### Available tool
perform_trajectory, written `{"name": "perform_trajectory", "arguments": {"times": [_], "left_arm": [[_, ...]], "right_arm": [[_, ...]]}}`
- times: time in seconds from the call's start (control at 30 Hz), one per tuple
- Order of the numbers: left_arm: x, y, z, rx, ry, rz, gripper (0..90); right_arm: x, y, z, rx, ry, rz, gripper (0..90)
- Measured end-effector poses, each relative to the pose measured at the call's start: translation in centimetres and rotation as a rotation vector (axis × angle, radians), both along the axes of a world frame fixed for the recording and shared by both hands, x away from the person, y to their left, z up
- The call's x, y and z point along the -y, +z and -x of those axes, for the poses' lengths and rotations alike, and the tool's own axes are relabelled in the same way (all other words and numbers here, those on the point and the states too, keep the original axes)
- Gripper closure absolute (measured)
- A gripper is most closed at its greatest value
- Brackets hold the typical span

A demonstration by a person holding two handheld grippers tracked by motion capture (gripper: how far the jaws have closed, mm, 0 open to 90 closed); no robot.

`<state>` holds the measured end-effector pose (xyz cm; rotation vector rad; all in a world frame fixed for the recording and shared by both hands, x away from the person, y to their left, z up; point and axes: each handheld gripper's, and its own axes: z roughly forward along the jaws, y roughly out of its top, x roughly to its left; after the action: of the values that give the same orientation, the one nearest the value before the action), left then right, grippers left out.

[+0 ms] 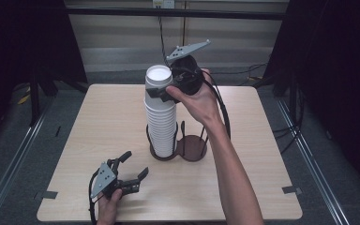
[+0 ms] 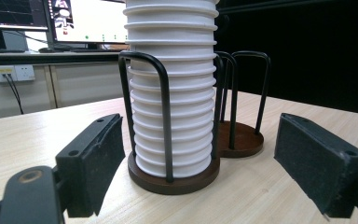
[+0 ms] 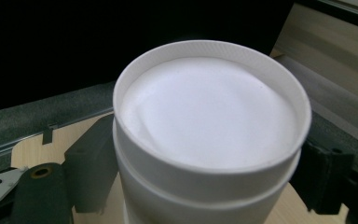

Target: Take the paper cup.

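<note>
**Right gripper taking the top cup off a tall stack**

A tall stack of white paper cups (image 1: 161,112) is standing upside down in the left ring of a dark two-ring wire cup holder (image 1: 193,149), near the middle of a pale wooden table (image 1: 272,187). The top cup (image 3: 212,121) is sitting with its flat base facing up, and it is showing a little proud of the cup beneath it.

The right gripper (image 1: 165,92), held in the person's right hand (image 1: 201,104), is reaching across to the very top of the stack. Its two black pads are sitting on either side of the top cup, touching or very nearly touching its wall; I judge it is gripping the cup, though how firmly is hard to tell.

The left gripper (image 1: 133,165) is resting low at the near left of the table, well apart from the holder. Its jaws are spread wide and holding nothing, pointing towards the stack's base.

The holder's right ring is standing empty. As far as I can judge, the work is at an early stage: the top cup is being grasped but not yet lifted clear, and the many cups below it are all waiting in place.
</note>
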<state>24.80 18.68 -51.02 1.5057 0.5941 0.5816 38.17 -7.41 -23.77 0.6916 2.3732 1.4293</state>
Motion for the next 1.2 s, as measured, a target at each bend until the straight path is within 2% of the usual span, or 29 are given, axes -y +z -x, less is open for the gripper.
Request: {"name": "perform_trajectory", "arguments": {"times": [0.43,0.63,0.73,0.77,0.8,0.83,0.87,0.93,1.07,1.13,1.17,1.2], "left_arm": [[0.1,0.0,0.0,-0.01,-0.01,0.012,15.7],[0.0,0.0,0.0,0.0,0.002,0.001,15.7],[0.1,0.0,0.1,-0.013,-0.013,0.013,15.7],[0.0,0.0,0.0,0.0,-0.002,-0.002,15.7],[-0.1,0.0,0.0,0.004,0.004,-0.006,15.7],[0.1,0.0,0.0,-0.008,-0.009,0.01,15.7],[0.0,0.0,0.0,0.003,0.006,-0.003,15.7],[0.2,-0.1,0.1,-0.021,-0.024,0.021,15.7],[0.0,0.0,0.0,-0.002,0.002,0.0,15.7],[0.1,0.0,0.1,-0.014,-0.014,0.014,15.7],[-0.1,0.0,0.0,0.004,0.008,-0.006,15.7],[0.0,0.0,0.0,-0.001,-0.003,0.001,15.7]], "right_arm": [[0.5,0.6,0.4,0.039,0.003,-0.049,20.2],[0.6,0.8,0.6,0.057,0.004,-0.072,20.4],[0.7,0.9,0.6,0.059,0.006,-0.088,20.6],[0.7,0.9,0.6,0.062,0.007,-0.097,20.6],[0.8,1.0,0.6,0.065,0.009,-0.105,20.6],[0.8,1.0,0.6,0.064,0.01,-0.109,20.5],[0.8,1.0,0.6,0.063,0.009,-0.106,20.5],[0.8,1.1,0.6,0.065,0.009,-0.107,20.5],[1.0,1.2,0.7,0.069,0.012,-0.141,20.5],[1.1,1.3,0.7,0.071,0.012,-0.156,20.5],[1.1,1.3,0.7,0.074,0.013,-0.162,20.5],[1.2,1.4,0.7,0.079,0.013,-0.169,20.6]]}}
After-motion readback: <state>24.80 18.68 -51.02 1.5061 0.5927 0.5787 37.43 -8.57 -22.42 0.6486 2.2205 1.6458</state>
